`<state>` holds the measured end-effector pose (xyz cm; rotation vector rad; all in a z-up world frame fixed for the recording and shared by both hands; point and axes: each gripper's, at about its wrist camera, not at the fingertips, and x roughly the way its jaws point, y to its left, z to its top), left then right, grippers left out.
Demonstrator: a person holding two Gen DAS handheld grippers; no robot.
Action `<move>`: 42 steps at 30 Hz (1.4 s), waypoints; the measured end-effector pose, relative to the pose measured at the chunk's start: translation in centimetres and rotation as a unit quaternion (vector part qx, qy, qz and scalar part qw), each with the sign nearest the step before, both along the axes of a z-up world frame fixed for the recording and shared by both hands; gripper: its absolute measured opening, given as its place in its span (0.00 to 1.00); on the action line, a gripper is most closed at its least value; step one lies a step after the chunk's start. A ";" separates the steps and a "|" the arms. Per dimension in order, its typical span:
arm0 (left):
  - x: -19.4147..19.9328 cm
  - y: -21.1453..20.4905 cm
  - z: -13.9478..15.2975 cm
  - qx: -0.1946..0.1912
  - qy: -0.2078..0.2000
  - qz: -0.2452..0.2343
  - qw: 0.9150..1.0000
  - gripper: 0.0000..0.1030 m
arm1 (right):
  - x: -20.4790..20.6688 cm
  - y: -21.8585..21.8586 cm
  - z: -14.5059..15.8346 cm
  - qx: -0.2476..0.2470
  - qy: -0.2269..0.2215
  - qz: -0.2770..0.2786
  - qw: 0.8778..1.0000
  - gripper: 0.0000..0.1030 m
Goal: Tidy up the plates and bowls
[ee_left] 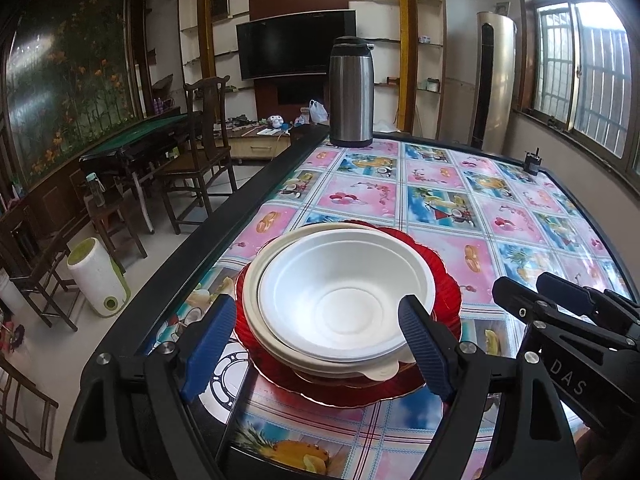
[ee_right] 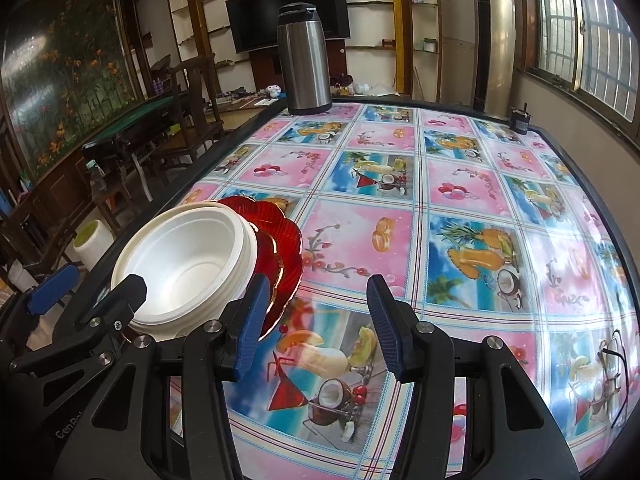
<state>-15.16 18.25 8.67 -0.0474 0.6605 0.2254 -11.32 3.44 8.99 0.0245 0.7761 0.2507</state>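
The stack of dishes stands near the left edge of the tabletop (ee_left: 440,184), close to the near left corner. At the bottom is a red plate (ee_left: 444,280) with a wavy rim. On it rest white bowls (ee_left: 340,300), nested one inside the other; the outer one is a little more cream in colour, and the exact number cannot be told. In the right wrist view the red plate (ee_right: 280,248) appears to be more than one plate, stacked, with the white bowls (ee_right: 188,256) on top.

The left hand-held gripper (ee_left: 320,344) is open. Its two blue fingers (ee_left: 424,348) stand on either side of the stack, wide apart, and whether they touch the bowls cannot be told. The right hand-held gripper (ee_right: 316,324) is also open and holds nothing; it is over the bare tabletop (ee_right: 460,184) just to the right of the stack, with its left finger (ee_right: 252,320) just beside the rim of the red plate.

A steel thermos jug (ee_left: 351,92) stands upright at the far left corner of the tabletop, well apart from the dishes. A small dark object (ee_left: 533,162) is near the far right corner. The tabletop is covered with a glossy cloth with pink and blue fruit squares.
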 end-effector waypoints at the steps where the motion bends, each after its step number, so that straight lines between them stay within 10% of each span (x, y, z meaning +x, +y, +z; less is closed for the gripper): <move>1: 0.0 0.0 0.0 0.000 0.000 -0.001 1.000 0.81 | 0.0 0.0 0.0 -0.001 0.000 0.001 1.000 0.50; 42: 0.2 -0.3 0.1 -0.006 0.004 -0.012 1.000 0.81 | 0.4 0.1 -0.9 0.000 0.015 0.009 1.000 0.50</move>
